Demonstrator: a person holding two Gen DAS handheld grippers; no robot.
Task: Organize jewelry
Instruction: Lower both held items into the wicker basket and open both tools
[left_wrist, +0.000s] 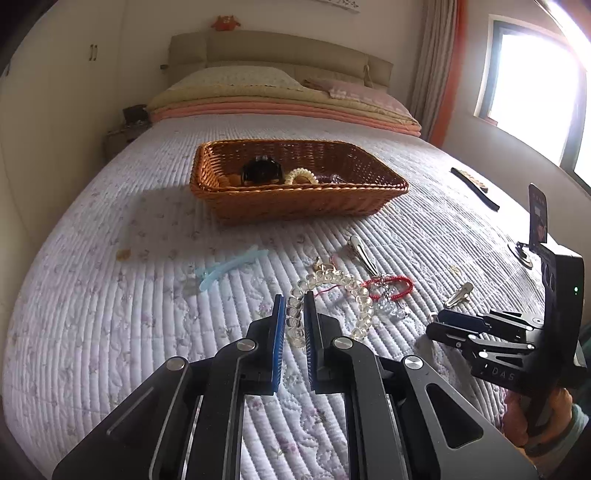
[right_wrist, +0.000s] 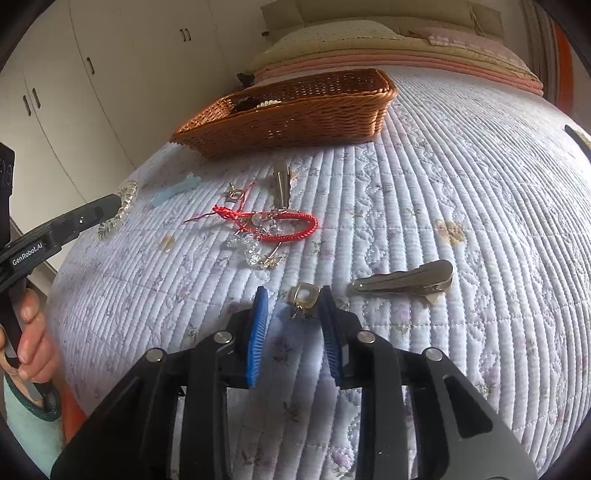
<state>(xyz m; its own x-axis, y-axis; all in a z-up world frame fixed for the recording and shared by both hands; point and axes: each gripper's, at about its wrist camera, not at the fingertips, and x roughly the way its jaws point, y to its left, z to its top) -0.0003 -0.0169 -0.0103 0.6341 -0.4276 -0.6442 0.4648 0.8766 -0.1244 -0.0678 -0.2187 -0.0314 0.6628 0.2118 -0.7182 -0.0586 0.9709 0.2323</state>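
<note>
My left gripper (left_wrist: 294, 306) is shut on a clear bead bracelet (left_wrist: 332, 291) that trails over the quilt; it also shows at the left of the right wrist view (right_wrist: 122, 206). My right gripper (right_wrist: 291, 299) is open low over the quilt, a small gold square earring (right_wrist: 304, 297) between its pads against the right one. A red cord bracelet (right_wrist: 280, 227) with crystal charms lies ahead. The wicker basket (left_wrist: 295, 201) holds a black watch (left_wrist: 260, 171) and a cream bead bracelet (left_wrist: 301, 176).
Silver hair clips (right_wrist: 406, 282) (left_wrist: 364, 254), a light blue clip (left_wrist: 229, 267), a small gold ring piece (right_wrist: 234, 194) and a black band (left_wrist: 474, 188) lie on the quilt. Pillows at the bed's head, wardrobe left, window right.
</note>
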